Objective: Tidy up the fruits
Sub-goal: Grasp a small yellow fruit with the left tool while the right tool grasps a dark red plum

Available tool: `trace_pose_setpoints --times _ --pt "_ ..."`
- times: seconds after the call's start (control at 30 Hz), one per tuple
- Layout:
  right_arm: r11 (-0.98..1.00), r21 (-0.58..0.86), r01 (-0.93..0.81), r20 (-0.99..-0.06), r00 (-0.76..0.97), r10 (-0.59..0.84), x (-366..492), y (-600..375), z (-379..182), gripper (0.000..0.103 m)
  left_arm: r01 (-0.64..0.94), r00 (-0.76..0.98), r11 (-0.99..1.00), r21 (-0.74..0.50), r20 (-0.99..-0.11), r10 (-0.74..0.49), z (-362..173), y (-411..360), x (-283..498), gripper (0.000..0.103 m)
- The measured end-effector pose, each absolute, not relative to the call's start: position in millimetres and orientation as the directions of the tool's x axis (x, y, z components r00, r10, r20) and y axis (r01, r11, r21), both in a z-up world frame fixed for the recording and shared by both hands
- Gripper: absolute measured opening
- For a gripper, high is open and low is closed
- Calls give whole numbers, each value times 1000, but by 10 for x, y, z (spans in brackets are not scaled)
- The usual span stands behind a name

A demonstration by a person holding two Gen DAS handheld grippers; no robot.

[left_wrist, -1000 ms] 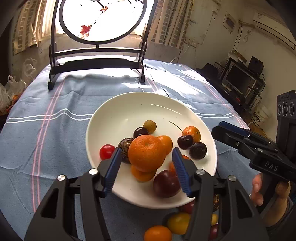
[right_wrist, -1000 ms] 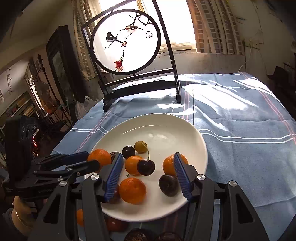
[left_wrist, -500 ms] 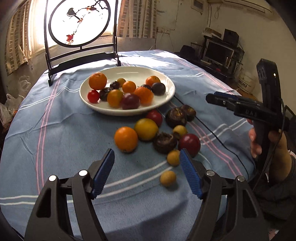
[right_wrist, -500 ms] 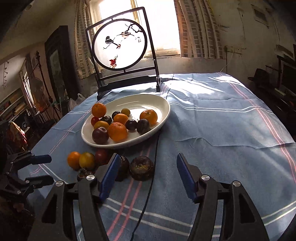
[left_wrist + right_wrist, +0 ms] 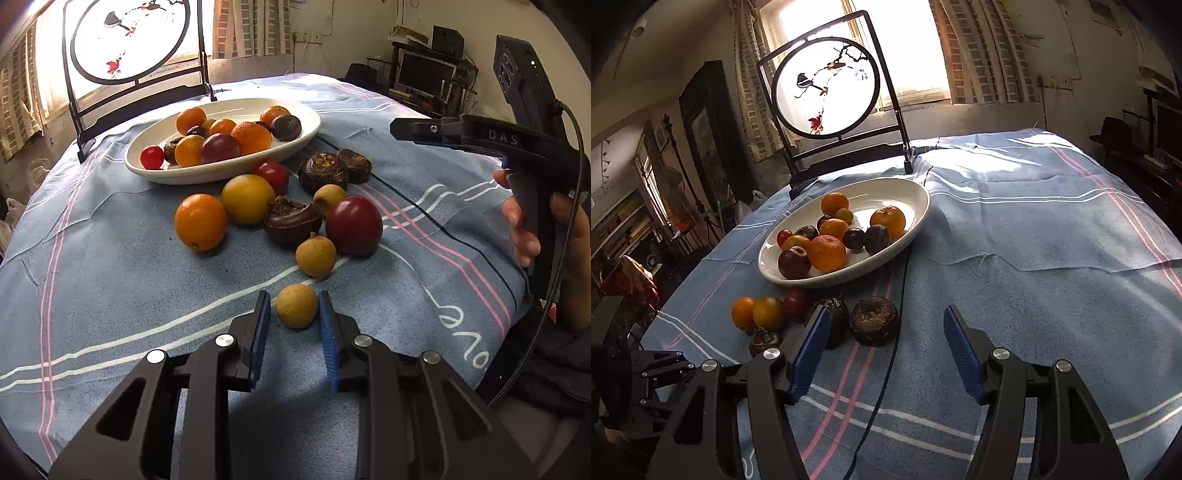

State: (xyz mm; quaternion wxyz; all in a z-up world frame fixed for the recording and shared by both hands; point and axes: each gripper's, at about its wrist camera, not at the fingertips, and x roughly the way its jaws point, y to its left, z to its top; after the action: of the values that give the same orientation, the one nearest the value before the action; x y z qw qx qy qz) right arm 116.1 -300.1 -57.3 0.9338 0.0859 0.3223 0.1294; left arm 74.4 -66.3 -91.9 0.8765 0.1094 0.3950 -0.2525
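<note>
Seen from the left wrist, the left gripper [image 5: 293, 308] sits low over a blue striped tablecloth [image 5: 110, 280], its blue pads either side of a small round tan longan [image 5: 296, 305]; narrow gaps show on both sides, so the jaws are close around it but not pressing. Just ahead lies a second longan [image 5: 316, 256], then a dark red plum [image 5: 354, 224], a wrinkled brown fruit [image 5: 292, 220], an orange [image 5: 200, 221] and a yellow fruit [image 5: 248, 198]. Farther ahead a white plate [image 5: 207, 171] holds more fruit. To the right, a hand holds the right gripper [image 5: 402, 129]. From the right wrist, the right gripper [image 5: 882, 332] has its jaws wide apart, holding nothing, with a dark wrinkled fruit [image 5: 874, 320] just ahead, between the fingers, and the plate [image 5: 916, 218] beyond.
</note>
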Motion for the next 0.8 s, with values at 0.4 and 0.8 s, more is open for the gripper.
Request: trace_pose_setpoints --times 0.4,0.8 --pt "873 234 -429 -662 587 466 954 -2352 -677 64 482 617 872 -83 -675 -405 -626 -338 542 21" --pt "880 315 -356 -716 520 466 1100 -2152 -866 38 472 605 873 -124 -674 -423 -680 -248 574 21"
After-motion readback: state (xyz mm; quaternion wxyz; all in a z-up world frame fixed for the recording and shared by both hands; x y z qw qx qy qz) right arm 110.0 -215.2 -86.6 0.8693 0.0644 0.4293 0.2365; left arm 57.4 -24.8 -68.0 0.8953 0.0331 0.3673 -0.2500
